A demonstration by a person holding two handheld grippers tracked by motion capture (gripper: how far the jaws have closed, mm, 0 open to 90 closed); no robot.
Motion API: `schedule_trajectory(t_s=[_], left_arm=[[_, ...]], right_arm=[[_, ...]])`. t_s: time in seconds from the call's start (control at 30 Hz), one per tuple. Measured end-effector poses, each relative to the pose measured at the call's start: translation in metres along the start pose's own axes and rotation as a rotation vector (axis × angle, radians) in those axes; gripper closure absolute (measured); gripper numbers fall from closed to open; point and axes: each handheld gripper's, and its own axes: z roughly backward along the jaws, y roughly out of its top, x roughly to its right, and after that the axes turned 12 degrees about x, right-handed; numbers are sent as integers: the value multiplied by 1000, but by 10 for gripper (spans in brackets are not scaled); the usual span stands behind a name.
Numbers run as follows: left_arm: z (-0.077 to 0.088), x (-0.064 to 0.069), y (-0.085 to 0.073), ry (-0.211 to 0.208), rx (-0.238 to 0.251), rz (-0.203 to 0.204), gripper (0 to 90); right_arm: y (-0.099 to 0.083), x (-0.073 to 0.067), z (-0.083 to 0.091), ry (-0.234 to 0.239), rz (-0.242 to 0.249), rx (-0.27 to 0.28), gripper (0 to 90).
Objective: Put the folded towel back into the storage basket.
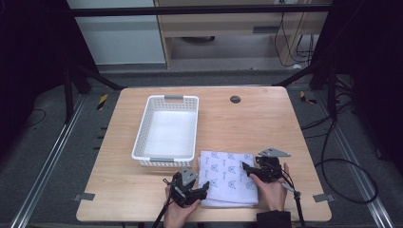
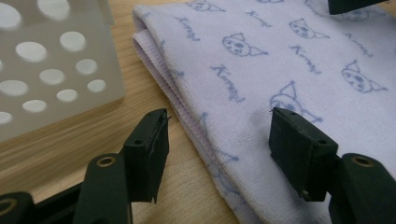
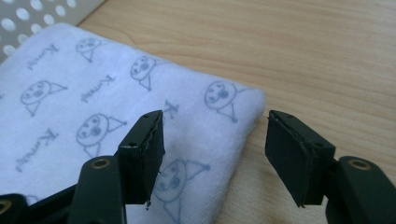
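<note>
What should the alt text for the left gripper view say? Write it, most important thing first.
The left gripper has its black jaws open astride the layered edge of a folded white towel printed with blue cat faces, one jaw over the wooden table, the other over the cloth. A white perforated basket stands at upper left.

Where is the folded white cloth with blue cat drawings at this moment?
In the high view, the folded white cloth with blue cat drawings lies near the wooden table's front edge, right of the white perforated plastic basket.
</note>
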Motion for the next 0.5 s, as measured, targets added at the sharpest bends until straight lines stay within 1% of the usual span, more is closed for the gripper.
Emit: schedule_trajectory(t_s=[0.07, 0.1, 0.17, 0.2, 0.33, 0.37, 0.4, 0.5], left_arm=[[-1, 1, -1, -2, -2, -5, 365], [-2, 1, -1, -1, 1, -3, 365], [-3, 1, -1, 0, -8, 6, 365], [-4, 1, -1, -6, -11, 11, 365], [-6, 0, -1, -10, -24, 17, 366], [-6, 0, -2, -12, -24, 25, 365], [-7, 0, -2, -13, -23, 32, 365], [-8, -1, -2, -22, -23, 51, 365]], right_arm=[[-3, 1, -2, 4, -9, -2, 385], [-4, 1, -3, 7, -19, -1, 393], [-5, 2, -3, 7, -16, -1, 396], [-5, 2, -4, 5, -16, -7, 399], [-7, 2, -6, 5, -43, -20, 410], [-7, 2, -7, 9, -47, -23, 418], [-7, 3, -7, 16, -63, -30, 432], [-7, 3, -8, 24, -57, -31, 454]])
